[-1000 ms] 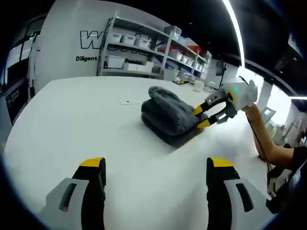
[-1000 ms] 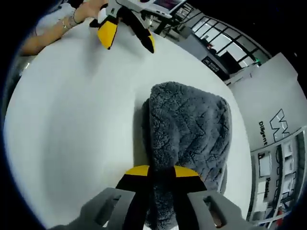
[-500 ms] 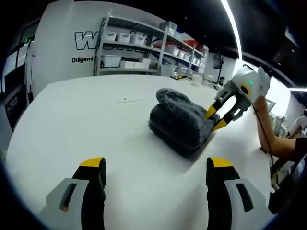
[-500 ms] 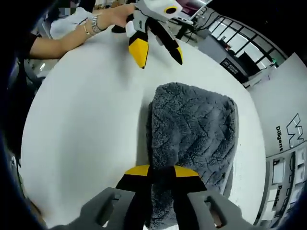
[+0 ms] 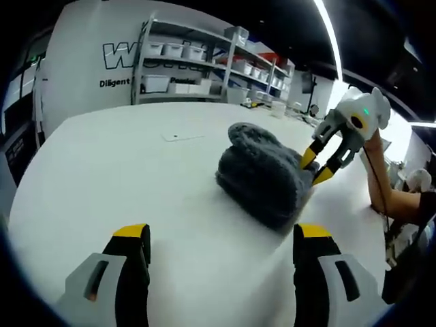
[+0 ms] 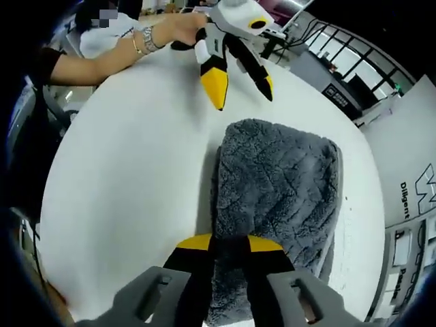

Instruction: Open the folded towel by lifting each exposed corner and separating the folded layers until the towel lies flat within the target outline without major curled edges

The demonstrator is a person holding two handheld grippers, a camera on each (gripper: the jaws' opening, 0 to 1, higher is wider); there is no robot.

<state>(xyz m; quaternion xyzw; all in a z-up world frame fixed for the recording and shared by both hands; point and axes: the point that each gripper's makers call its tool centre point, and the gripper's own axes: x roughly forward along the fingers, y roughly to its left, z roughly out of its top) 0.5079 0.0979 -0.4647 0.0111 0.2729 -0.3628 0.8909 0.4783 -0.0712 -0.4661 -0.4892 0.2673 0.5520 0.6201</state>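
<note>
Folded grey fluffy towel (image 5: 266, 174) lying in a thick bundle on the white round-edged bench (image 5: 102, 170), toward the far side in the left gripper view. Right hand-held gripper (image 6: 228, 246) clamped narrowly on the near edge of the towel, yellow-tipped jaws pressed into the pile. Left hand-held gripper (image 5: 221, 235) spread wide, holding nothing, low over bare bench short of the towel. Metal shelving with white storage boxes (image 5: 184, 65) against the wall behind.
</note>
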